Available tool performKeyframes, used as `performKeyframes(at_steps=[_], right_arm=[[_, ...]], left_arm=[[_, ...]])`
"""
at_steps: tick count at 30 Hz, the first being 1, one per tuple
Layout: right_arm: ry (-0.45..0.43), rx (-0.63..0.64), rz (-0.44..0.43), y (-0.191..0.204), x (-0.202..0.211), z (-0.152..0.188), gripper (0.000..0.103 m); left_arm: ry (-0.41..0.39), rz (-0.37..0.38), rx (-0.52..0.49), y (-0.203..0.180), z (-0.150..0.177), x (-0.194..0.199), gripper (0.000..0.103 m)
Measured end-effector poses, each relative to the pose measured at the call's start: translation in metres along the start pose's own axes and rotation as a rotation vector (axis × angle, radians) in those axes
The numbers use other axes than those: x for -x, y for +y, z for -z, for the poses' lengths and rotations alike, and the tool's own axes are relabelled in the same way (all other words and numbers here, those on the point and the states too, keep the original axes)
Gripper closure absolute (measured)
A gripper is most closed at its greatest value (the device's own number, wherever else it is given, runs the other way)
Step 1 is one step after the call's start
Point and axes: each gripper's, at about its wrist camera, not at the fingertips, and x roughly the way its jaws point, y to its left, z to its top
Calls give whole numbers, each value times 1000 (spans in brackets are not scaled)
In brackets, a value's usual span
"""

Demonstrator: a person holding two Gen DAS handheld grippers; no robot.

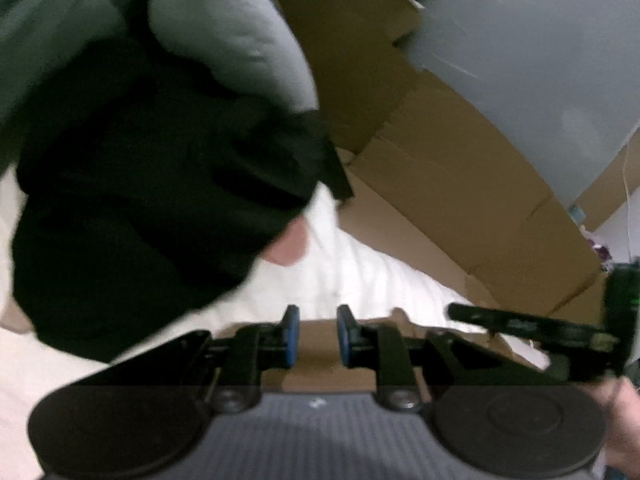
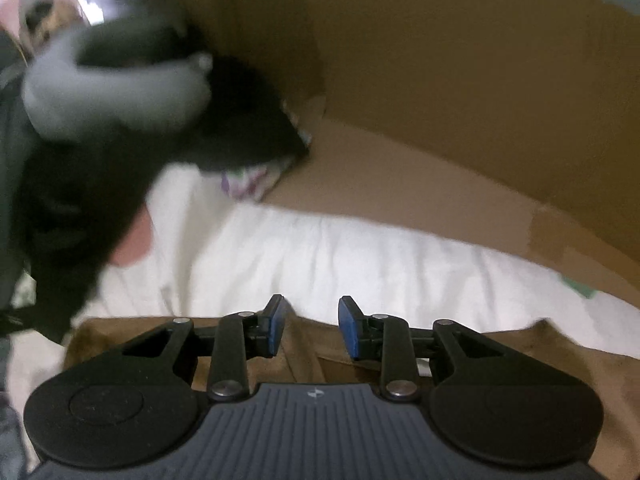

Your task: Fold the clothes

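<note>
- Both views are smeared with blur, so fine detail is uncertain.
- The left gripper sits low in its frame, blue pads parted with a gap between them and nothing caught there: released.
- The right gripper is also spread apart and empty; it shows again at the right edge of the left view.
- A brown garment lies along the bottom of the right view, directly beneath the right gripper's tips, on a white sheet. Whether it is flat or already folded I cannot tell; only an edge shows.
- A heap of dark clothing fills the left half of the left view, with a grey piece at upper left.
- Cardboard boxes crowd in behind the sheet.
- Risks, as I judge them: pads closing on the brown cloth could pinch the sheet along with it, dragging both; a shallow bite on one layer could slip and let a fold collapse; a wide swing could knock the boxes or pull the dark heap onto the working area.
</note>
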Motion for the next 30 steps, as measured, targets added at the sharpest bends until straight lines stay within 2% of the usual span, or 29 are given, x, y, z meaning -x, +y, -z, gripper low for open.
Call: performKeyframes(at_steps=[4, 5, 7, 9, 14, 20, 27, 30], right_arm=[[-37, -3, 62, -42, 50, 6, 66], [-42, -9, 87, -56, 62, 7, 66], [-51, -23, 138, -85, 88, 11, 65], [-63, -37, 180, -113, 111, 14, 64], [-67, -73, 248, -179, 151, 27, 63], [-69, -148, 283, -232, 153, 55, 63], [4, -220, 298, -280, 121, 81, 62], [42, -193, 301, -283, 101, 85, 60]], left_arm=[[44, 44, -25, -32, 6, -14, 81], [48, 49, -38, -40, 7, -15, 78], [56, 60, -66, -57, 10, -16, 63], [68, 65, -104, -74, 12, -18, 57], [94, 68, -160, -102, 16, -28, 54], [145, 67, -247, -139, 25, -48, 54], [219, 76, -336, -178, 39, -101, 51], [260, 85, -381, -187, 49, -123, 51]])
